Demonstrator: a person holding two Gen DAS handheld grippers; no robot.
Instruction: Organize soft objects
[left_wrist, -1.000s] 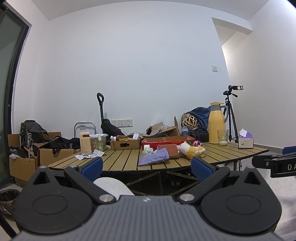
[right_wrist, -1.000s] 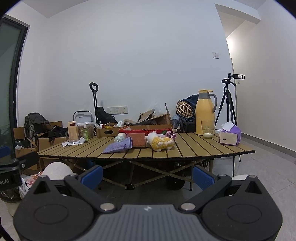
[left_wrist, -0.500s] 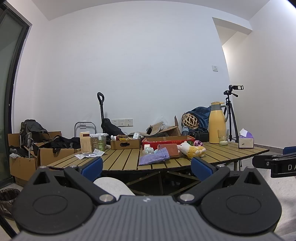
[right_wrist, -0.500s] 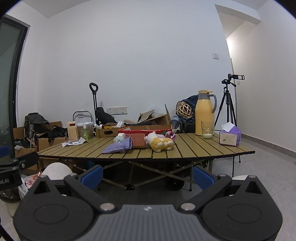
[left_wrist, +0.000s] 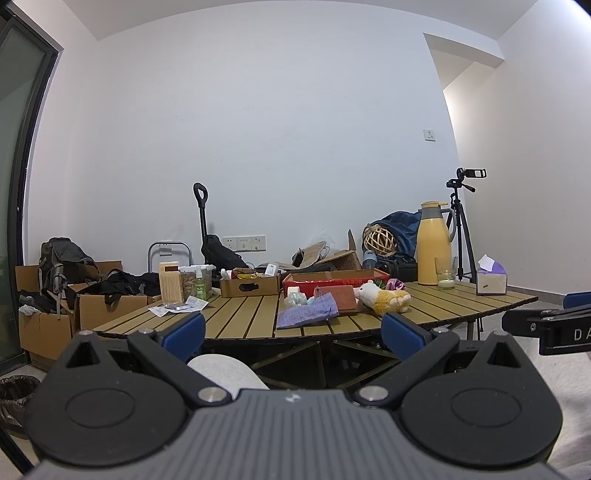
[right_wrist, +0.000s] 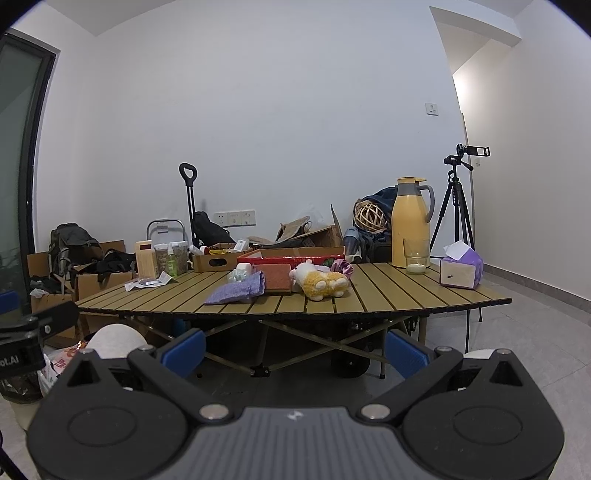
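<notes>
Fuzzy yellow-white plush toy (right_wrist: 322, 283), knitted purple pouch (right_wrist: 238, 290), slatted wooden bench (right_wrist: 388, 295) mid-frame. Left claw (left_wrist: 293, 330), right claw (right_wrist: 294, 352) level, low, both released, empty.

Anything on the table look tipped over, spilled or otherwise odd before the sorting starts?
Only the plush toy, lying on its side beside the purple pouch, both loose on the table instead of in the red box. Nothing spilled; the thermos stands upright.

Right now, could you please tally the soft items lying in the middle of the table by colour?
Purple: 1, fabric pouch
Yellow and white: 1, plush toy
Reddish-brown: 1, pad
Pale green: 1, small bundle
Violet: 1, scrunchie
Total: 5
</notes>
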